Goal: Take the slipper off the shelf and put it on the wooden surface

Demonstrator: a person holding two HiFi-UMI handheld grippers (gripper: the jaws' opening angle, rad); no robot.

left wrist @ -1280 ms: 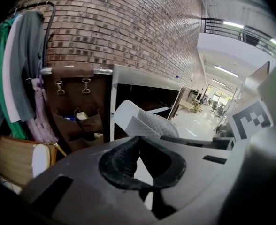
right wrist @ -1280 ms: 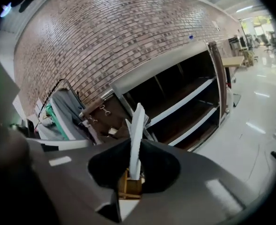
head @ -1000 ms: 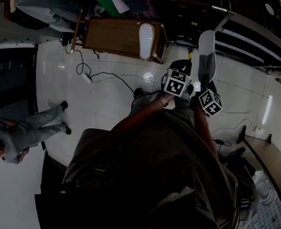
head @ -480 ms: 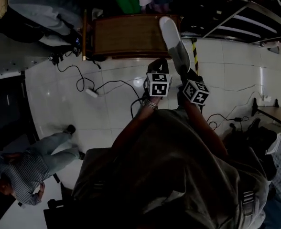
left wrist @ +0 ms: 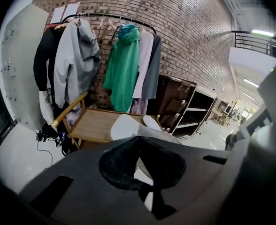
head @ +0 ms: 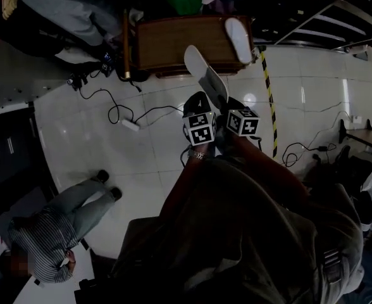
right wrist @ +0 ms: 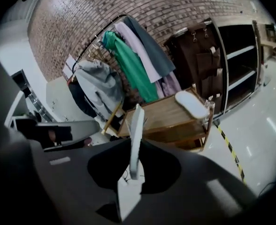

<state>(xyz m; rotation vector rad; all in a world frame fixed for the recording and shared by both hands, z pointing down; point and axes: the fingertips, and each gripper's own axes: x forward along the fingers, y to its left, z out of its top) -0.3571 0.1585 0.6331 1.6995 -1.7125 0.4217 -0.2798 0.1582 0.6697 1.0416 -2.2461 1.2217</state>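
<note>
My right gripper (head: 227,103) is shut on the heel end of a white slipper (head: 205,75), which sticks out over the white floor just short of the wooden table (head: 173,43). In the right gripper view this slipper (right wrist: 136,135) stands edge-on between the jaws of that gripper (right wrist: 134,170). A second white slipper (head: 238,40) lies on the table's right end; the right gripper view shows this slipper (right wrist: 192,104) too. My left gripper (head: 198,103) hovers beside the right one, jaws together with nothing in them (left wrist: 140,165).
Behind the table, a clothes rack (left wrist: 124,60) with coats stands against a brick wall. Dark shelves (right wrist: 239,64) are to the right. Cables and a power strip (head: 130,124) lie on the floor, with yellow-black tape (head: 269,106) nearby. A person (head: 59,233) stands at the lower left.
Both grippers have swung from the shelves at the right toward the wooden table, carrying the slipper along. The table now lies straight ahead.
</note>
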